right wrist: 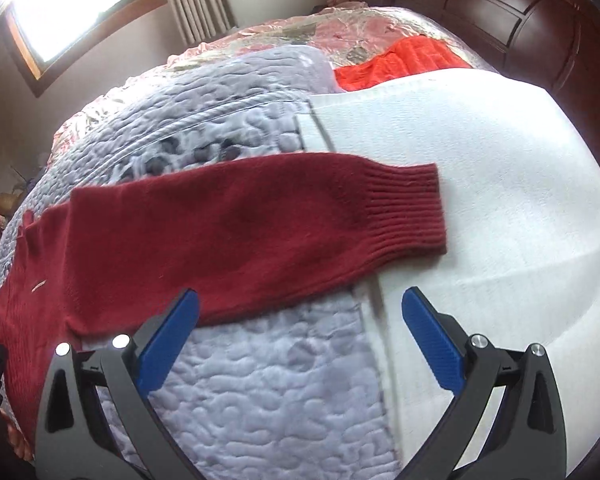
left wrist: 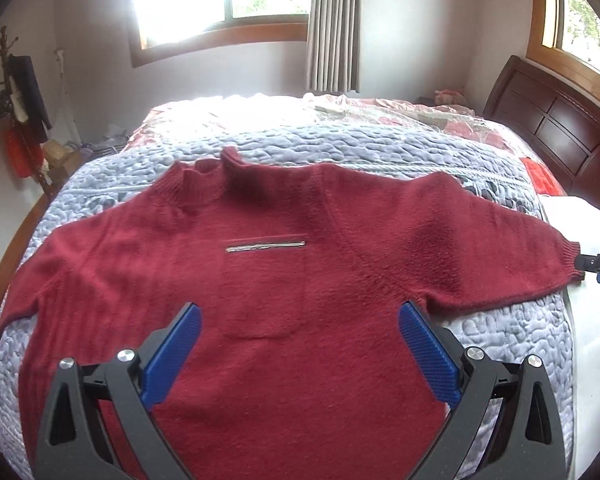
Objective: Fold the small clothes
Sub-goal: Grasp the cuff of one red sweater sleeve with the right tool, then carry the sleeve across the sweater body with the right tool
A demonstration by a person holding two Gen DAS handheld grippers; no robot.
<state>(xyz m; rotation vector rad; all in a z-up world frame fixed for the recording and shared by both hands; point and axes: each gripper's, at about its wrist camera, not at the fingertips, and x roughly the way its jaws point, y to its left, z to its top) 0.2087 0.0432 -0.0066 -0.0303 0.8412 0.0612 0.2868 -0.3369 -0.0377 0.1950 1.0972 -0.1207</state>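
The bed [left wrist: 512,148] carries a pale blue quilted cover [left wrist: 340,140]. On this cover a dark red sweater [left wrist: 300,280] lies flat with both sleeves spread out. The cuff [right wrist: 404,208] of one sleeve rests on a white cloth [right wrist: 480,184]. Farther back, an orange-red garment [right wrist: 404,60] lies near the dark wooden headboard [right wrist: 500,12].

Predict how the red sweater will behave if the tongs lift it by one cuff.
The red sweater is soft knit lying flat, so it would likely drape limply. Its ribbed cuff looks thick, probably easy to pinch. The fuzzy surface likely resists slipping.
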